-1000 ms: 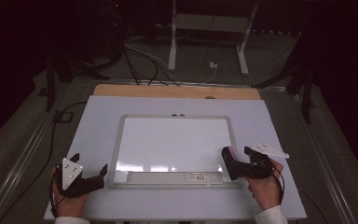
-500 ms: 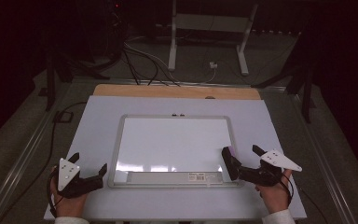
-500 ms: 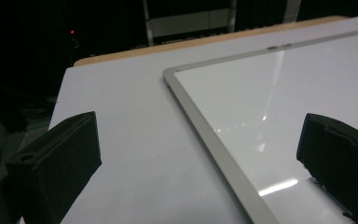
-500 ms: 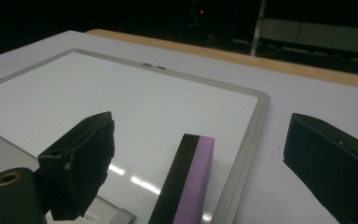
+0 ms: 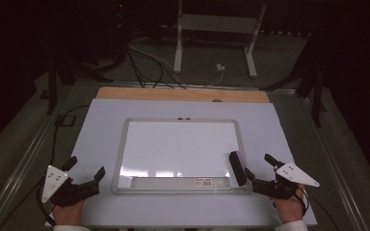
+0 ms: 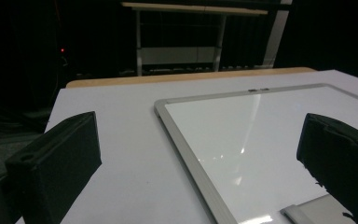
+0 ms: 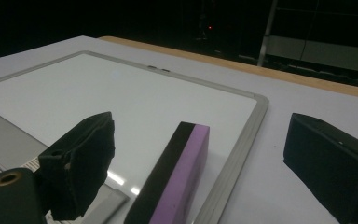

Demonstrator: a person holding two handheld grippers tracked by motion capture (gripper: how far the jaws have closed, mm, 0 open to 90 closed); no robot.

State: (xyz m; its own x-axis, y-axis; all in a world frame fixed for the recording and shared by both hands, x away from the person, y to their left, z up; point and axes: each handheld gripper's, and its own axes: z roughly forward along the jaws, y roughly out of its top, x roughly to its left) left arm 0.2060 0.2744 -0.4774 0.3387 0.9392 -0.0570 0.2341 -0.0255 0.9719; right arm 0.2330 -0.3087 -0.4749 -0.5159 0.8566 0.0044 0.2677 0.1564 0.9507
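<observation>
A: Where is the eraser now?

B: It stands on its edge on the whiteboard, at about 4 o'clock of the board, close to the frame. It is between the wide-apart jaws of the right gripper, but neither jaw presses it.

A: And the left gripper?

B: At 8 o'clock on the table, jaws apart, holding nothing.
</observation>
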